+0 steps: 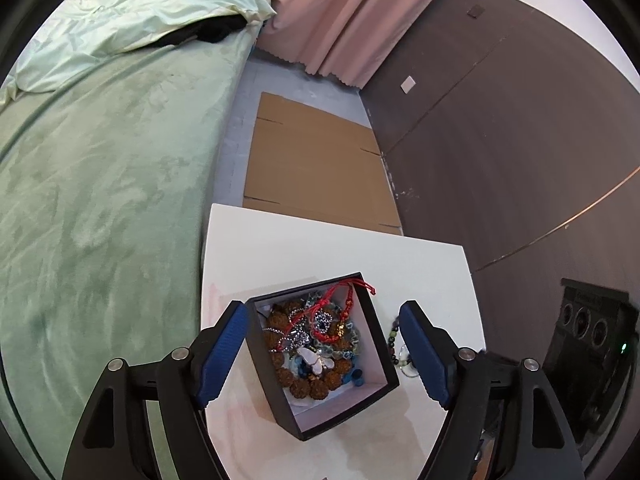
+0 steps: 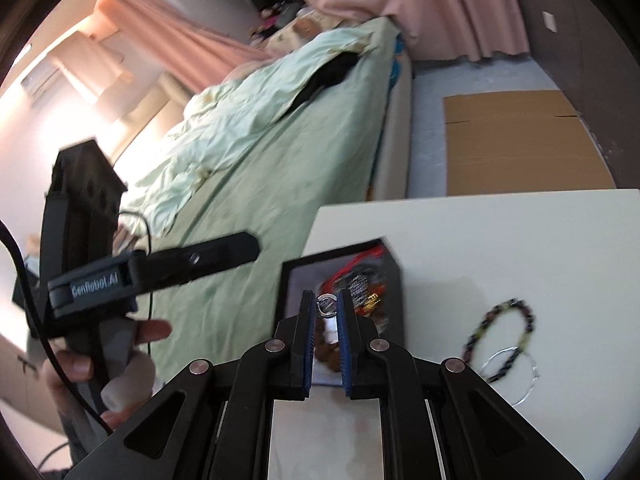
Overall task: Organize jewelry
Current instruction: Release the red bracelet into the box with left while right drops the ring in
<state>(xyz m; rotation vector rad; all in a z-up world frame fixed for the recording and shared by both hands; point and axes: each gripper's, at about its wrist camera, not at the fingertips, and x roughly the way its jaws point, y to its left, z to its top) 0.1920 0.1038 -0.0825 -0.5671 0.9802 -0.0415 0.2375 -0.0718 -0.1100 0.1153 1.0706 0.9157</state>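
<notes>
I hold my right gripper (image 2: 326, 304) closed on a small silver ring (image 2: 327, 304) above the black square jewelry box (image 1: 372, 320), ready to drop it, while my left gripper (image 1: 322, 320) waits open around the box.

Beside my white table (image 1: 320, 240) stood a bed (image 1: 100, 200) under a green sheet with a rumpled pale quilt (image 1: 120, 12). Pink curtains (image 1: 340, 20) hung behind; flattened cardboard (image 1: 316, 160) lay on the grey floor (image 2: 428, 120) by a dark brown wall (image 1: 500, 140).
</notes>
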